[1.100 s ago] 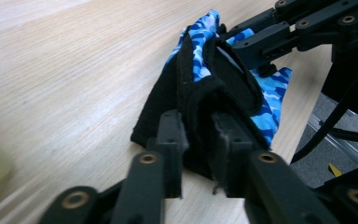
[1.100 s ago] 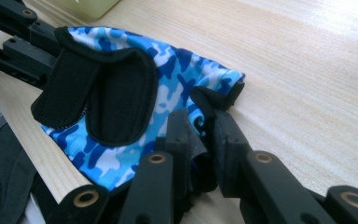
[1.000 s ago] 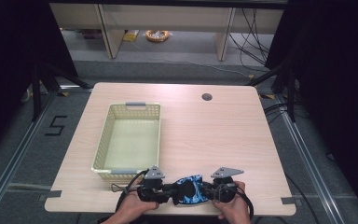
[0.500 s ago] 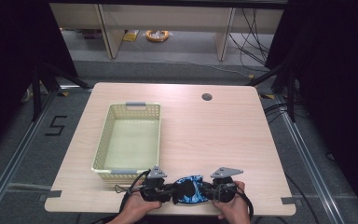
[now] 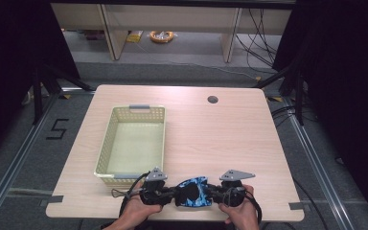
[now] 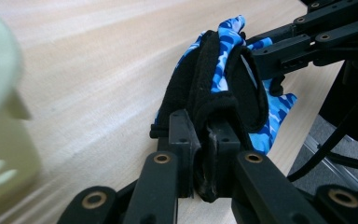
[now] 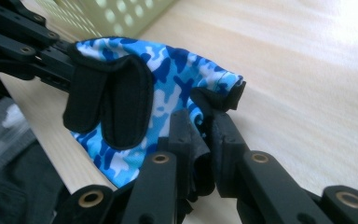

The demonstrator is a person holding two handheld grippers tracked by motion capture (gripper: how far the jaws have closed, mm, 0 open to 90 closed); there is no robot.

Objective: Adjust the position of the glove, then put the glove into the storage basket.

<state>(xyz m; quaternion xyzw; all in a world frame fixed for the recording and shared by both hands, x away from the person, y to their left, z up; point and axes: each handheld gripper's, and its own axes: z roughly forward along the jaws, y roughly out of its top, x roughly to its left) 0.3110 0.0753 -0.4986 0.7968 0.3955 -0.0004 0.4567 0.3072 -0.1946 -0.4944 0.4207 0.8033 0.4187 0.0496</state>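
A blue camouflage glove (image 5: 194, 191) with black trim hangs stretched between my two grippers at the table's front edge. My left gripper (image 5: 175, 194) is shut on the glove's black cuff edge (image 6: 214, 105); its jaws have just been closing with that edge between them. My right gripper (image 5: 212, 194) is shut on the opposite end, pinching black trim (image 7: 219, 100), and has just been closing a little more. In the left gripper view the glove (image 6: 223, 51) runs to the right gripper (image 6: 261, 58). In the right gripper view the glove (image 7: 177, 74) runs to the left gripper (image 7: 67, 63).
A pale yellow mesh basket (image 5: 106, 143) with nothing in it stands on the wooden table (image 5: 230, 139), left of centre and just behind the left gripper. A cable hole (image 5: 212, 99) sits near the far edge. Cables trail off the front edge.
The left gripper has edged in on the glove's left end, and the glove has bunched slightly. The right hand has kept still.
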